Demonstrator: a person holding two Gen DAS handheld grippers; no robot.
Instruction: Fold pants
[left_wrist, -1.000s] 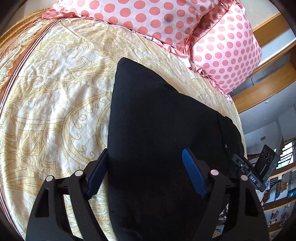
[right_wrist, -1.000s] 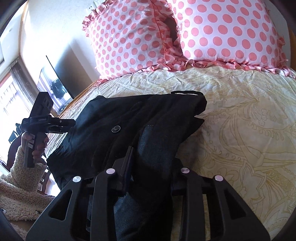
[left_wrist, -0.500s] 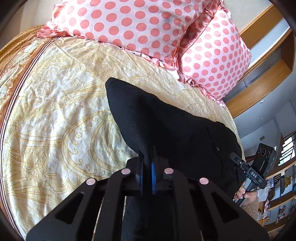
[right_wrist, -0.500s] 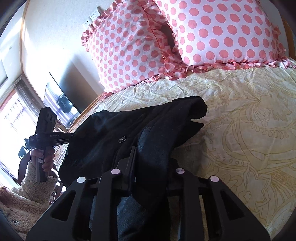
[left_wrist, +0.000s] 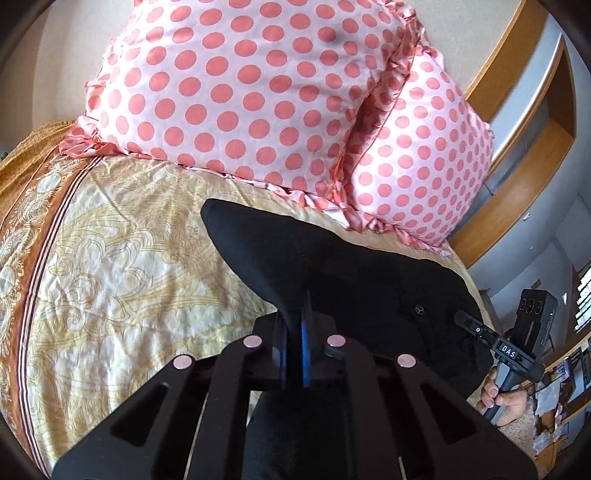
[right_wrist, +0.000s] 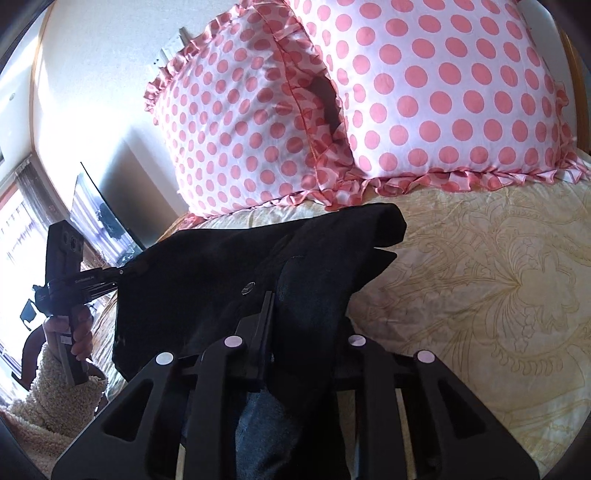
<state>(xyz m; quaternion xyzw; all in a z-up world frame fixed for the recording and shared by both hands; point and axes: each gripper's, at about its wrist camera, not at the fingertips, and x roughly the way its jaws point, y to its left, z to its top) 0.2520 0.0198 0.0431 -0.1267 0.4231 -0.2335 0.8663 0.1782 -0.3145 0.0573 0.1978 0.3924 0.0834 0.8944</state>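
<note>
Left wrist view: the left gripper (left_wrist: 295, 332) is clamped tight on a pinch of the black pants (left_wrist: 332, 273), blue pads squeezed together with cloth between them. The fabric runs ahead of the gripper to a pointed corner over the patterned bedspread (left_wrist: 110, 266), with the polka-dot pillows (left_wrist: 258, 92) further beyond. Off to its right you can see the other hand (left_wrist: 506, 398) with its tool at the pants' far edge.

In the right wrist view, the right gripper (right_wrist: 271, 321) is also clenched on a fold, cloth bunching over its right finger.

My guess is both ends are pinched so the pants lift off the bed as one taut sheet, ready to be doubled over. The slack middle could sag and crease.
</note>
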